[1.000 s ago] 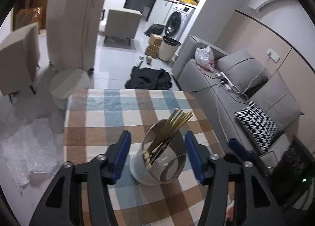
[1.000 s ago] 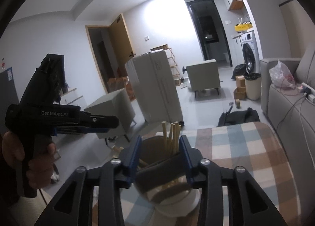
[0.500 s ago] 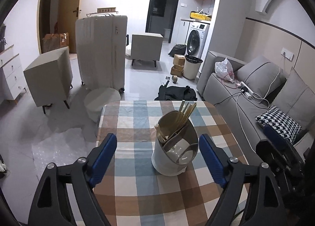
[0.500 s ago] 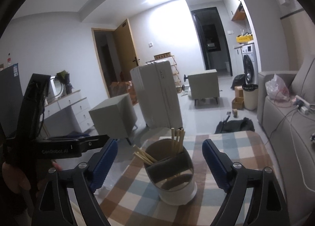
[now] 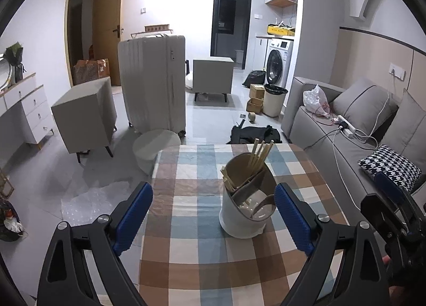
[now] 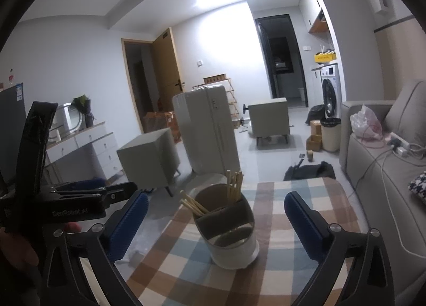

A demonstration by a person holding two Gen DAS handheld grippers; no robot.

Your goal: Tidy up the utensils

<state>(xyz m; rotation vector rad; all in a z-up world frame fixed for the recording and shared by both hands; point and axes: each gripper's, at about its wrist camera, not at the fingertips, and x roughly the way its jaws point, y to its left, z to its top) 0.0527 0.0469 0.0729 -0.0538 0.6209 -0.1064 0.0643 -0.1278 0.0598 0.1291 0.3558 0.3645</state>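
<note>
A white utensil holder (image 5: 245,215) with a beige divided insert stands upright on the checked tablecloth (image 5: 199,252). Wooden chopsticks (image 5: 259,154) stick out of its far compartments. My left gripper (image 5: 211,204) is drawn back from it with jaws opening; the holder sits ahead, between the blue pads, touching neither. In the right wrist view the holder (image 6: 234,247) and chopsticks (image 6: 234,186) stand ahead of my right gripper (image 6: 217,212), whose jaws are opening wide, pads clear of it. The left gripper (image 6: 80,199) shows there at the left, held by a hand.
The table's far edge drops to the floor, where a round stool (image 5: 155,146), a pale suitcase (image 5: 153,84) and grey cabinets (image 5: 85,116) stand. A grey sofa (image 5: 346,140) with cushions and cables runs along the right side.
Both grippers have let go of the holder, opened wide and pulled back from it. The holder stays upright on the cloth.
</note>
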